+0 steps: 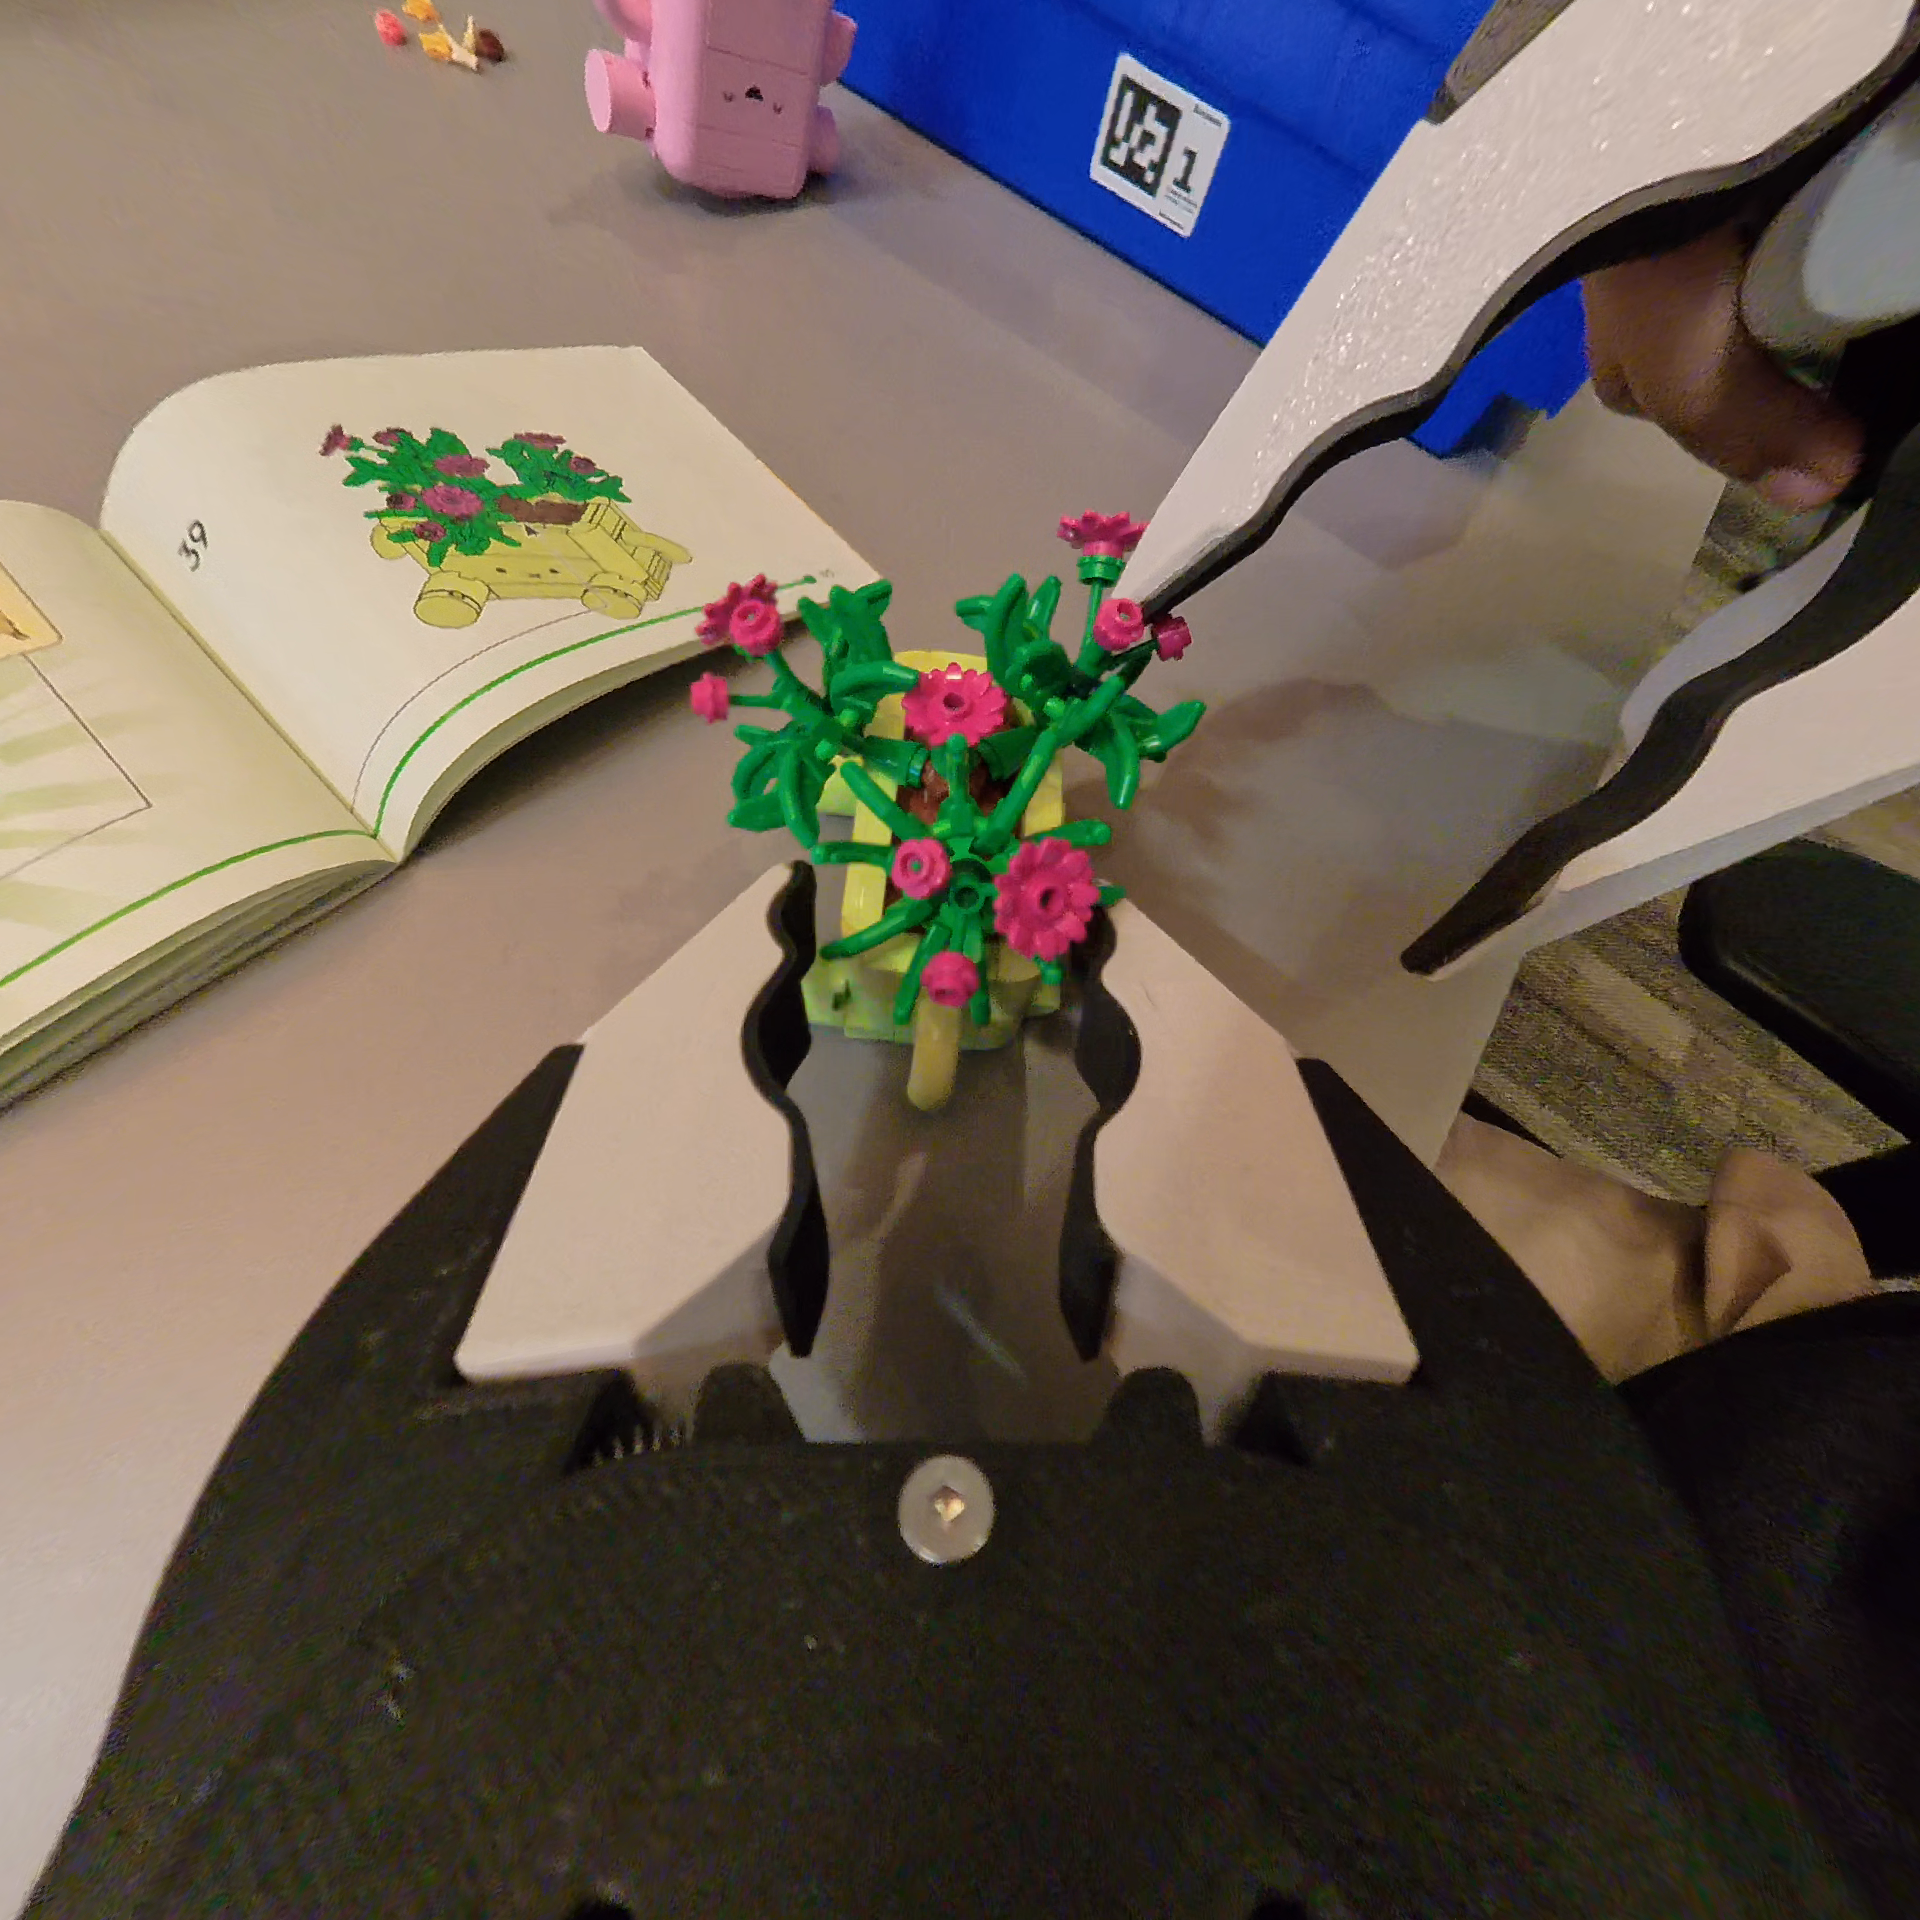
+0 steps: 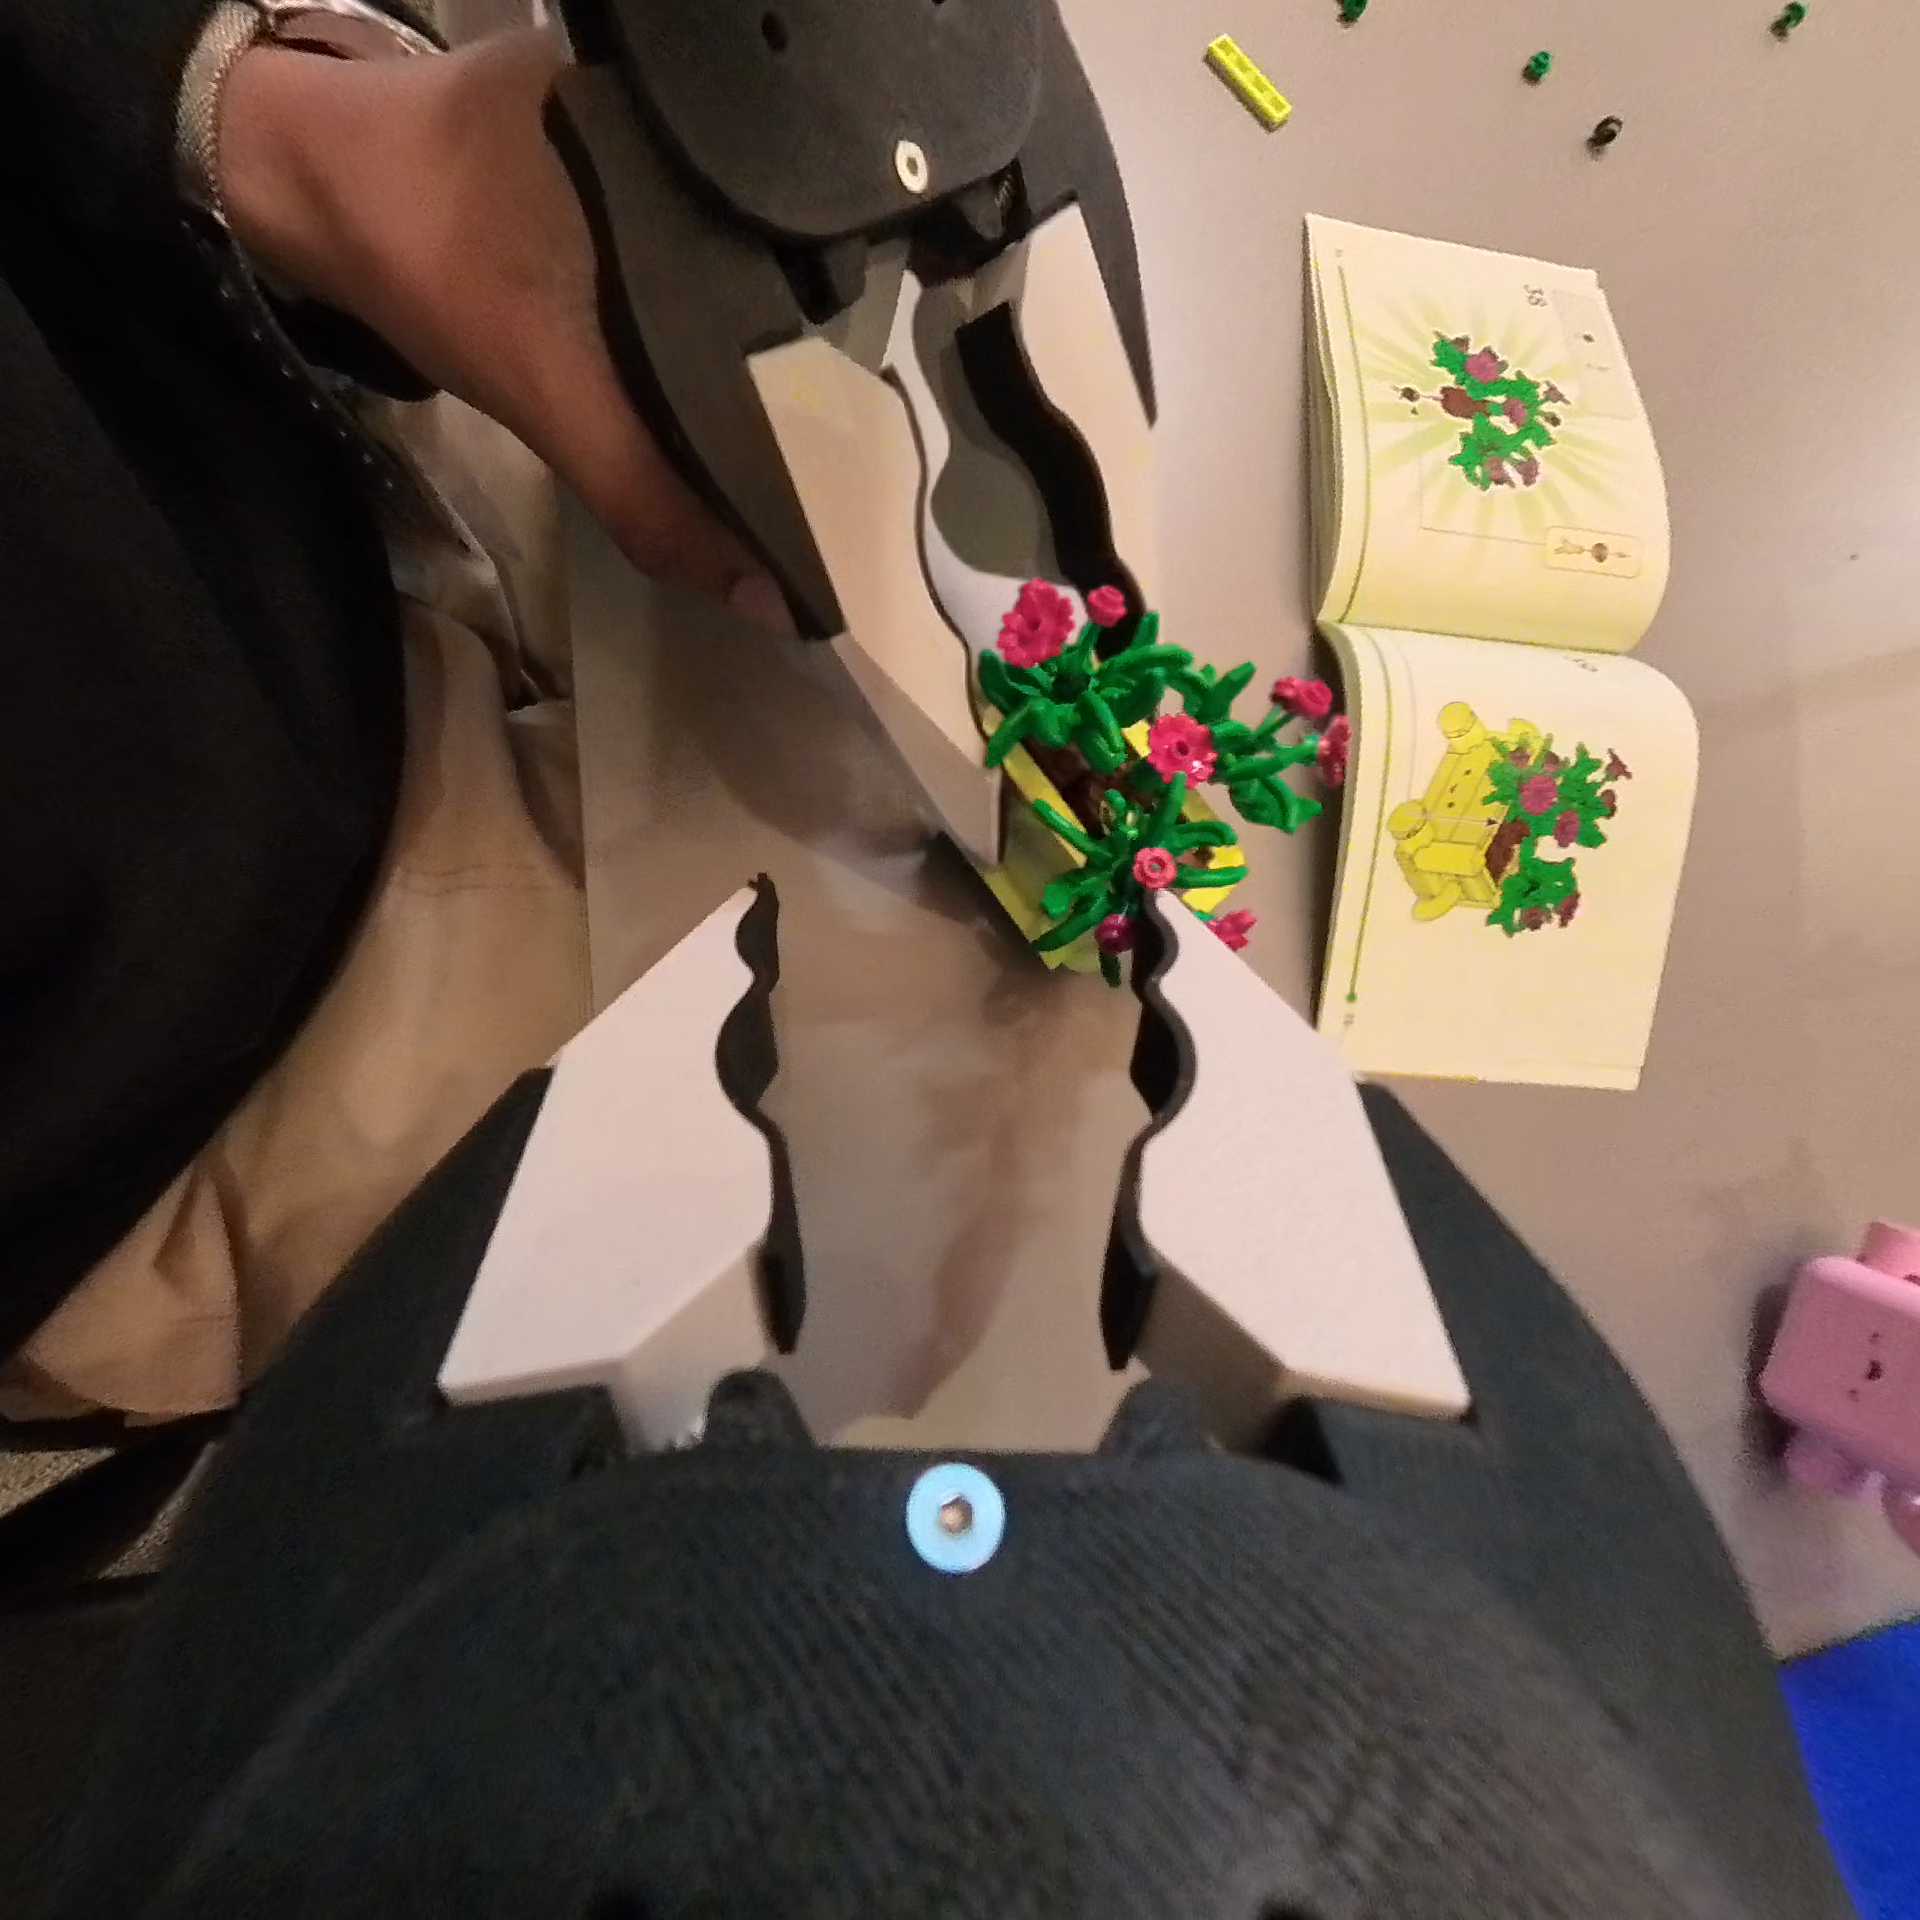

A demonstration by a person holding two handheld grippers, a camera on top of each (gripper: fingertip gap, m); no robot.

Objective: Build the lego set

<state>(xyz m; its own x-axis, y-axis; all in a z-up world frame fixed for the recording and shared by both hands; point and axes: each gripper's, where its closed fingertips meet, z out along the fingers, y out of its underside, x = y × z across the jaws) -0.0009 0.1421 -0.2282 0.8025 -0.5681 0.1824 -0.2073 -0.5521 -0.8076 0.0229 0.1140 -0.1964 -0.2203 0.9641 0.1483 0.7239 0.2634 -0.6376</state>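
Lego flower cart [image 1: 940,831] sits clamped between the left claw [image 1: 940,935] tips.

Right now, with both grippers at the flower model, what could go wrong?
1. The right gripper is open, with one fingertip against a pink flower; a nudge could pop it off its stem.
2. The left gripper straddles the yellow-green planter among leaves; squeezing could bend or dislodge stems.

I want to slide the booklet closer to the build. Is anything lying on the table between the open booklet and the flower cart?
Nothing: in the left wrist view only bare grey table separates the booklet from the flower cart.
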